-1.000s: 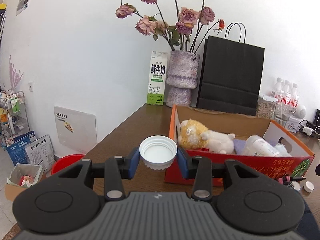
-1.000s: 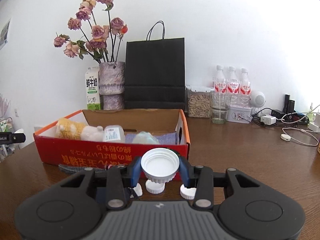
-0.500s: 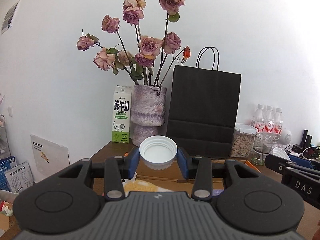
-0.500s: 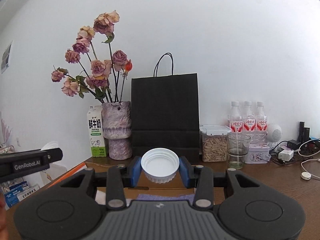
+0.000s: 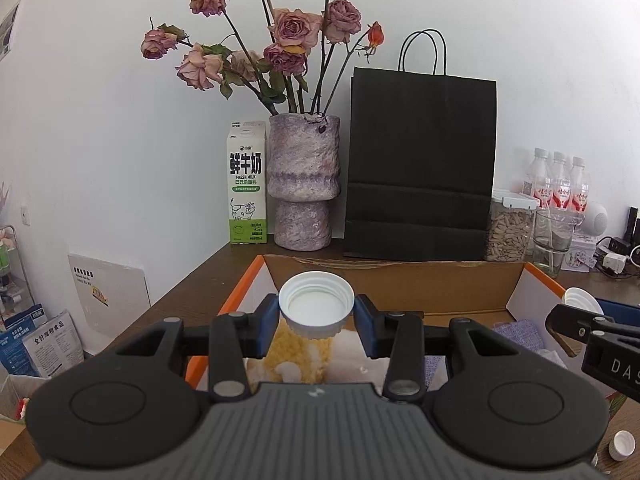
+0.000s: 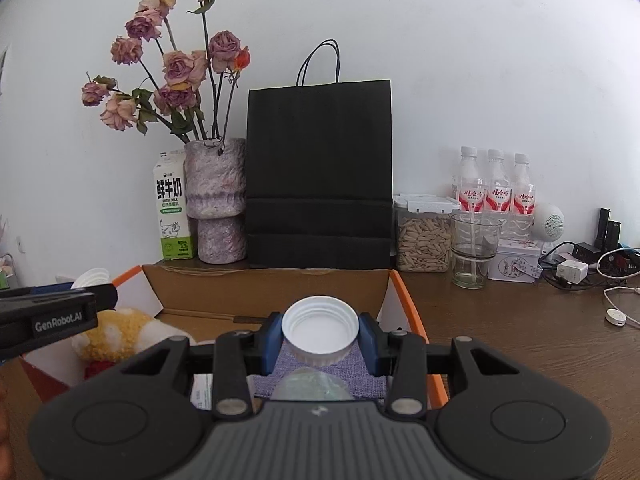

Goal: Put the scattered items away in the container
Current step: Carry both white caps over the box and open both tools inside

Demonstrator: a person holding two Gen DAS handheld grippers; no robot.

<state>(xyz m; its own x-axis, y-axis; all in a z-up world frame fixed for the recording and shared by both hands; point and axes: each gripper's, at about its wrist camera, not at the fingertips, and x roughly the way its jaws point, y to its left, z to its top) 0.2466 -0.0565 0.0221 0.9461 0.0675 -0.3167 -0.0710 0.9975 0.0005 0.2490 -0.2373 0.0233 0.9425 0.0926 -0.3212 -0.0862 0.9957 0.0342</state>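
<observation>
Brown tabletop (image 6: 520, 344); left gripper (image 5: 316, 320) and right gripper (image 6: 320, 336) each pinch a white lid (image 5: 316, 310) (image 6: 320, 330) above cardboard box (image 6: 264, 286); lower first, then release.

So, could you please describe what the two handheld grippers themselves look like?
Both are alike: the left gripper and right gripper have black linkage arms with silver pivot pins, blue pads on the fingers, and a ribbed grey body. White lettering runs along their sides: "GenRobot.AI" on the left, "DAS" on the right.

The left tongs (image 5: 316, 326) are gripping a white screw cap (image 5: 316, 310), open side up, above the cardboard box (image 5: 400, 286). A yellow plush toy (image 5: 298, 354) is lying inside, directly below.
</observation>
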